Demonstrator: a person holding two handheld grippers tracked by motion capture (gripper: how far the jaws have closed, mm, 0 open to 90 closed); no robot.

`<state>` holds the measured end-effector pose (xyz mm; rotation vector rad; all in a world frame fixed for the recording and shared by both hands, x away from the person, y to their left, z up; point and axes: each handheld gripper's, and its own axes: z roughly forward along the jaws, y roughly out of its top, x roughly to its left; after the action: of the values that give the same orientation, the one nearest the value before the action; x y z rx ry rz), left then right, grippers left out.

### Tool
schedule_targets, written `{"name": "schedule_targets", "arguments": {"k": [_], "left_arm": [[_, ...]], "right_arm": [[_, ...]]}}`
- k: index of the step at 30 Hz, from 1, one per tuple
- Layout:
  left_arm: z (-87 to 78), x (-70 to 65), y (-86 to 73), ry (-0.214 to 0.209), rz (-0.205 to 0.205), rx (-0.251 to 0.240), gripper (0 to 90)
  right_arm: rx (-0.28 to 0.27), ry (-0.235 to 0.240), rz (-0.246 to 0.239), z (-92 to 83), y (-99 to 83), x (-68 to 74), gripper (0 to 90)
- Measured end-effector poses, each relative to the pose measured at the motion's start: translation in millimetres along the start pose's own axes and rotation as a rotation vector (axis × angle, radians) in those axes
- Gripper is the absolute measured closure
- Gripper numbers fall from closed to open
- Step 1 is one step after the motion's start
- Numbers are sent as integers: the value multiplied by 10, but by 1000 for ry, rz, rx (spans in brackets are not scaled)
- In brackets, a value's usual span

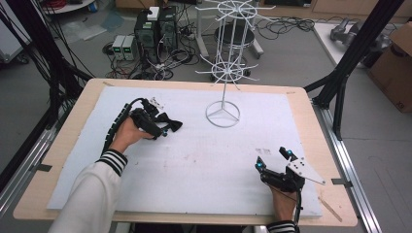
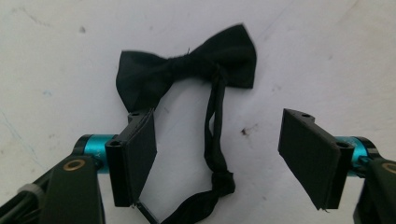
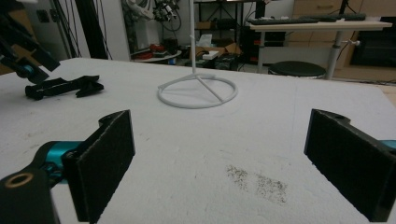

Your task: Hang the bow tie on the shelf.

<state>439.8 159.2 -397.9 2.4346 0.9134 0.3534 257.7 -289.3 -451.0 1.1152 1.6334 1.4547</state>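
Right gripper (image 1: 273, 158) sits nearest me, near-right on the mat (image 1: 204, 165), jaws spread wide with nothing between them, parked. Left gripper (image 2: 219, 144) is far-left, over the bow tie (image 2: 187, 70). Its jaws stand apart too: the strap (image 2: 214, 135) runs between the pads, but neither pad presses on it, so nothing is pinched.

Bow tie lies flat on the mat, left of the stand (image 1: 222, 114) and well apart from its ring base. In the left gripper view the bow is just past the jaw tips, with the strap trailing back toward me through the gap and ending in a small knot.

Handling, as I judge it: black fabric, light, limp, no stiffness. It'll droop and swing once it's lifted, and the strap will dangle. Not fragile, not slippery against those pads.

Where I'd grab: centre knot of the bow, where the cloth is bunched thickest and both wings balance. Pinching the strap alone works, but the bow would then hang and spin. A wing is a poor choice, being thin and likely to fold out of the pads.
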Motion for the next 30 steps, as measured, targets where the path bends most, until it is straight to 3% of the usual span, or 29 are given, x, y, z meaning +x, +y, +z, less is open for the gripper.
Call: {"name": "schedule_targets", "arguments": {"k": [7,21,26,30], "left_arm": [[104,11,-3,0,-29,22,343],[168,10,9,-20,-72,50,594],[226,-20,9,11,-59,79,615],[235,-43,28,9,-65,70,745]], "right_arm": [[0,0,3,0,0,-2,75],[2,-3,5,-2,-1,0,75],[0,-2,7,-3,-1,1,75],[-5,-2,0,0,-1,-6,75]]}}
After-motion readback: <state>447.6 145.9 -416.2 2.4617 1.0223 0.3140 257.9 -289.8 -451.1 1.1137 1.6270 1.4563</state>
